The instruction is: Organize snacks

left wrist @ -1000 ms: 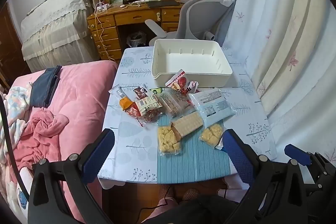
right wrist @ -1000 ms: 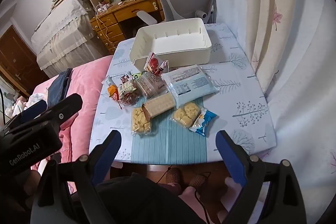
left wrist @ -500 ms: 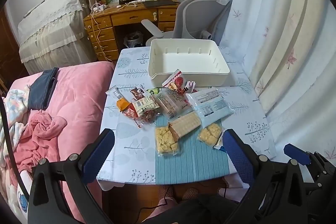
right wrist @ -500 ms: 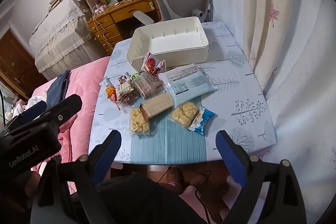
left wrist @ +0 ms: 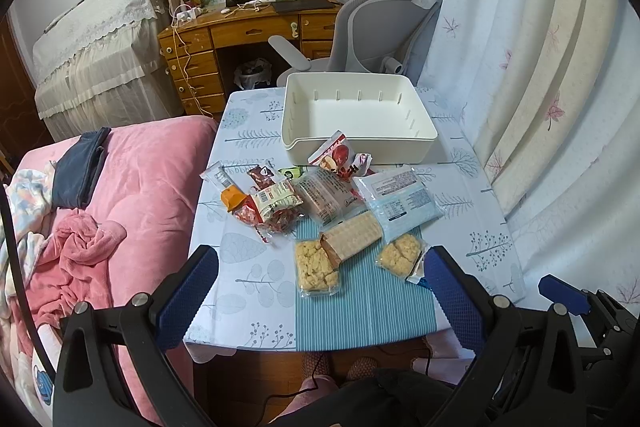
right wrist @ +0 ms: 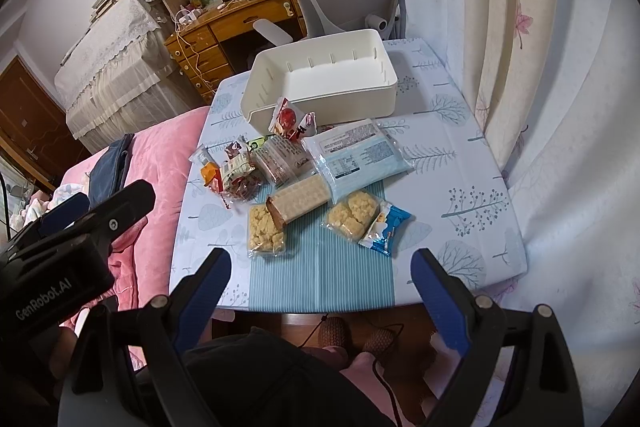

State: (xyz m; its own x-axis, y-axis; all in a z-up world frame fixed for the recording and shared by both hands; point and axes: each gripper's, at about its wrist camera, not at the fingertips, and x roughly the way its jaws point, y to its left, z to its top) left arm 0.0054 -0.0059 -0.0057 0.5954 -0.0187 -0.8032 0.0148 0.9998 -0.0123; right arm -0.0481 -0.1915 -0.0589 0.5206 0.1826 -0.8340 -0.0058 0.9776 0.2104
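Note:
Several snack packets lie in a heap mid-table in front of an empty white bin [left wrist: 424, 143] [right wrist: 384, 95]. Nearest me are two clear packs of yellow crisps [left wrist: 316, 267] [left wrist: 400, 255], a tan wafer bar [left wrist: 352, 237] and a pale blue pack [left wrist: 400, 201]. A red apple-print packet [left wrist: 334, 157] leans on the bin's front wall. My left gripper [left wrist: 320, 291] is open and empty, held above the table's near edge. My right gripper [right wrist: 320, 287] is also open and empty, beside it; the left gripper's body [right wrist: 60, 259] shows in the right wrist view.
The small table [left wrist: 248, 283] has a blue striped runner. A pink-covered bed [left wrist: 132, 195] adjoins its left side, a curtain [left wrist: 540, 67] hangs on the right. A grey office chair [left wrist: 384, 27] and wooden desk [left wrist: 248, 35] stand behind the bin.
Both grippers have drifted slightly, so the table sits a little lower and left in view. Nothing on the table has moved; both stay open.

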